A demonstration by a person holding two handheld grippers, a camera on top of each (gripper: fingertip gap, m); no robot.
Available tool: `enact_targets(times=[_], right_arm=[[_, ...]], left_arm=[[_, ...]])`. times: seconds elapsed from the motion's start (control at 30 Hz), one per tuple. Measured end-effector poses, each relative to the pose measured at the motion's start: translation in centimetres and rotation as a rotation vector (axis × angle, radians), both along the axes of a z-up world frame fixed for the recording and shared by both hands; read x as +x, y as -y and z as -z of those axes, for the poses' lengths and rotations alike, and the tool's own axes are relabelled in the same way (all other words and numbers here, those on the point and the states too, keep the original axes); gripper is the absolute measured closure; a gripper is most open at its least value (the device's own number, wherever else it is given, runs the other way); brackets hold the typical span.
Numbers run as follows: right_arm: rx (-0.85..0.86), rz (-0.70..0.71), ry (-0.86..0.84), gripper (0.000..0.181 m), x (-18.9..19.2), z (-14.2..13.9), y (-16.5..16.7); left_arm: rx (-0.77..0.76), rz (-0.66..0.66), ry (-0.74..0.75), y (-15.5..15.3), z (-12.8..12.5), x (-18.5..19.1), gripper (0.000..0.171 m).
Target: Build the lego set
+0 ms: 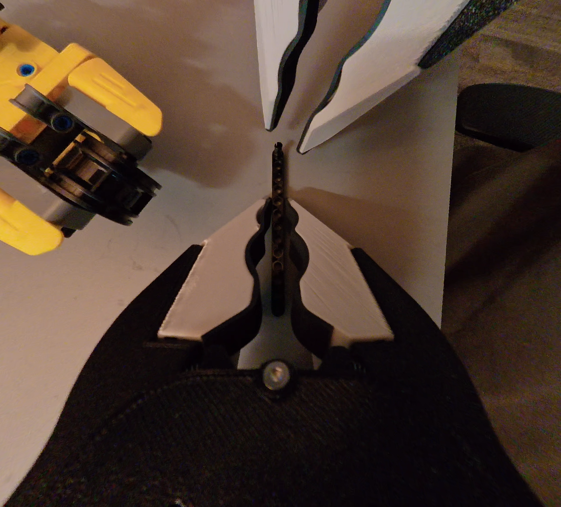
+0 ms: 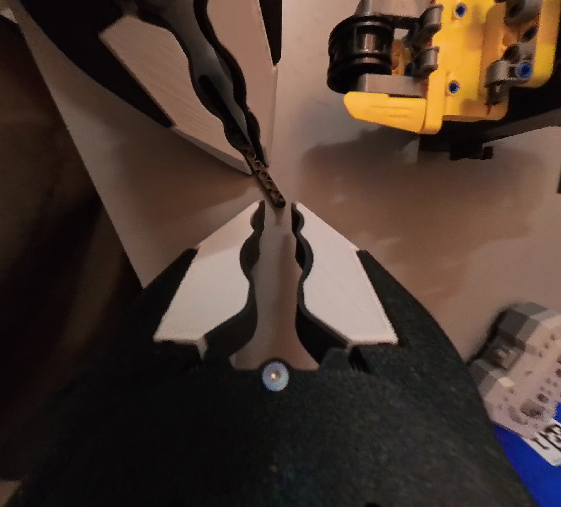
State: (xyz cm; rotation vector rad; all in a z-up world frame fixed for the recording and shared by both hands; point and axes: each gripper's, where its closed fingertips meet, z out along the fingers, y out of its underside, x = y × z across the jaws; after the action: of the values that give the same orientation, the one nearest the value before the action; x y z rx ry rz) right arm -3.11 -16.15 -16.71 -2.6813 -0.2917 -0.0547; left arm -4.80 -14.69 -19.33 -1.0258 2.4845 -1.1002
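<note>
The white bench [image 1: 212, 21] ends at a straight edge just right of the 2 grippers, with dark floor [image 1: 501, 280] beyond, so the open room is all on the other side, out toward the yellow toy assembly [image 1: 76, 140].

The left gripper [image 1: 277, 204] is closed tight on a thin black beam [image 1: 278, 182] with a row of round holes. The beam's long axis runs straight forward along the fingers, and its free end pokes out past the tips toward the right gripper [image 2: 276, 205].

The right gripper is open a little and holds nothing. The beam end sits right at its gap; touching or not, can't tell.

A grey speckled block [image 2: 522, 371] lies near the right gripper.
</note>
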Motion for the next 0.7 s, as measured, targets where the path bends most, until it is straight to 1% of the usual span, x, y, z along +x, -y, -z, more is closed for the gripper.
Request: enact_targets(times=[0.2,0.27,0.57,0.7], right_arm=[[-0.01,0.008,-0.038,0.171,0.3,1.0,-0.1],[-0.013,0.005,-0.04,0.177,0.4,1.2,-0.1],[-0.047,0.04,-0.121,0.179,0.3,1.4,-0.1],[-0.042,0.035,-0.115,0.179,0.3,1.6,-0.1]], left_arm=[[-0.003,0.001,-0.004,0.0,0.0,0.0,0.169],[-0.004,0.001,-0.005,0.0,0.0,0.0,0.169],[-0.008,0.001,-0.009,0.0,0.0,0.0,0.169],[-0.009,0.001,-0.01,0.0,0.0,0.0,0.169]])
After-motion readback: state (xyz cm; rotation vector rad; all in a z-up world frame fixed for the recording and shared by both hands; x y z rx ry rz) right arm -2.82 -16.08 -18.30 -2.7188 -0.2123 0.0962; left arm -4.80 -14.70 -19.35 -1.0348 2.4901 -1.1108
